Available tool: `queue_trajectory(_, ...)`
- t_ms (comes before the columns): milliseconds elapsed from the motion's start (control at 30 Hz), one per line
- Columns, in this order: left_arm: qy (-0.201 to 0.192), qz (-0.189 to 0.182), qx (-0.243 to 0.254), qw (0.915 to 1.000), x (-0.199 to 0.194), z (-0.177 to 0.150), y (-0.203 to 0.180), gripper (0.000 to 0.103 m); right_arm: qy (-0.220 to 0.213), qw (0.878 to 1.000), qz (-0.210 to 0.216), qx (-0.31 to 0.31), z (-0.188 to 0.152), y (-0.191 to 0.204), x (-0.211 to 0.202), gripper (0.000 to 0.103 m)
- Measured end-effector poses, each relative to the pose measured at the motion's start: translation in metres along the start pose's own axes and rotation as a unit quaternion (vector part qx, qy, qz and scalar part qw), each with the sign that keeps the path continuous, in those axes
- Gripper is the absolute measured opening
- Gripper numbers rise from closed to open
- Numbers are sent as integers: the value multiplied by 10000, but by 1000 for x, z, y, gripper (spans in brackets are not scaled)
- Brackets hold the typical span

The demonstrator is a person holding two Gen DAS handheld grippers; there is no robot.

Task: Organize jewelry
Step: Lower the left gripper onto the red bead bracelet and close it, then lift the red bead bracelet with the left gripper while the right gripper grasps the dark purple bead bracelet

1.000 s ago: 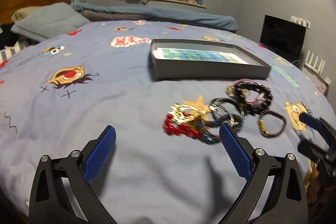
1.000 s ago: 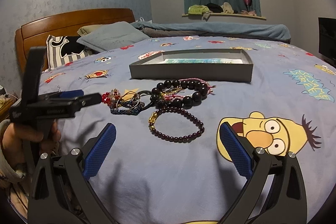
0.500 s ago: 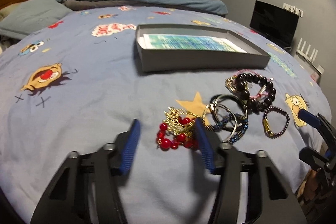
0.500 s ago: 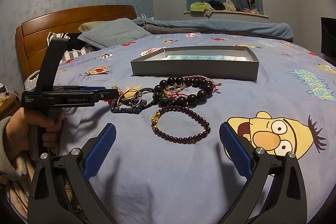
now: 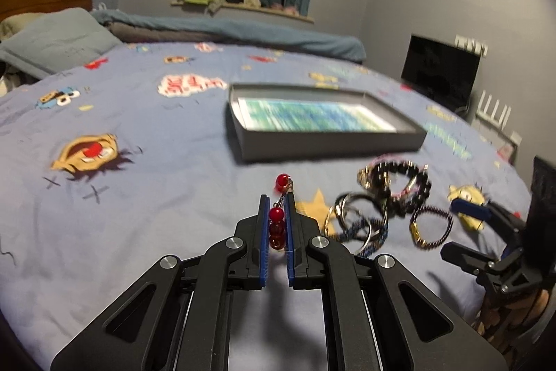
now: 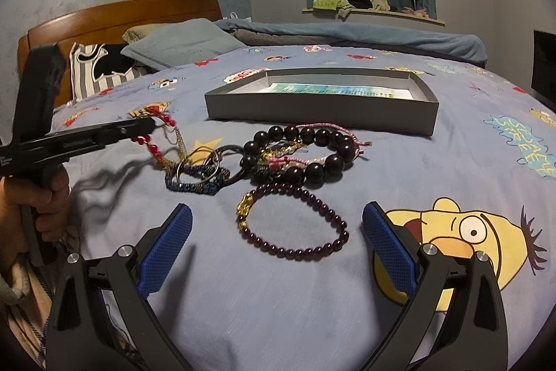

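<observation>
Grey tray [image 6: 321, 115] lay on the cartoon bedspread [image 6: 451, 162] behind a tangle of bracelets [image 6: 295, 159], purple bead bracelet [image 6: 295, 225] flat nearest, left gripper [image 5: 277, 225] clamped on red bead chain [image 5: 278, 225] running lengthwise between its pads, trailing to the heap, right gripper [image 6: 278, 249] spread wide, holding nothing.

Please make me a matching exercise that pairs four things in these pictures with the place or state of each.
Things:
1. red bead piece
2. purple bead bracelet
3. grey box
4. right gripper

States:
A. open on the bed, beyond the jewelry pile
B. jaws wide open, nothing between them
C. clamped in the shut left gripper
D. lying alone on the blue bedspread, nearest the right gripper

Pairs: 1-C, 2-D, 3-A, 4-B
</observation>
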State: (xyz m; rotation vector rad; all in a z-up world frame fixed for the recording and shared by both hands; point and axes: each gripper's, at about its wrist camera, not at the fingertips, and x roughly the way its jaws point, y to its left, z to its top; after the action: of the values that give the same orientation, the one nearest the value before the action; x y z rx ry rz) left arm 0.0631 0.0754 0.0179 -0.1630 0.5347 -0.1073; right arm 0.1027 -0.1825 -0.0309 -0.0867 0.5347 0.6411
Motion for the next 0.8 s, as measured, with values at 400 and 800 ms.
queue_trajectory(400,-339,65,-284,9990,-14,5,16,9,361,9989,-277,113,-3,-17,13,44)
queue_trajectory(800,-390,4,-186,9991,-14,6,10,9,427,9988,-185,129,-3,-25,10,6)
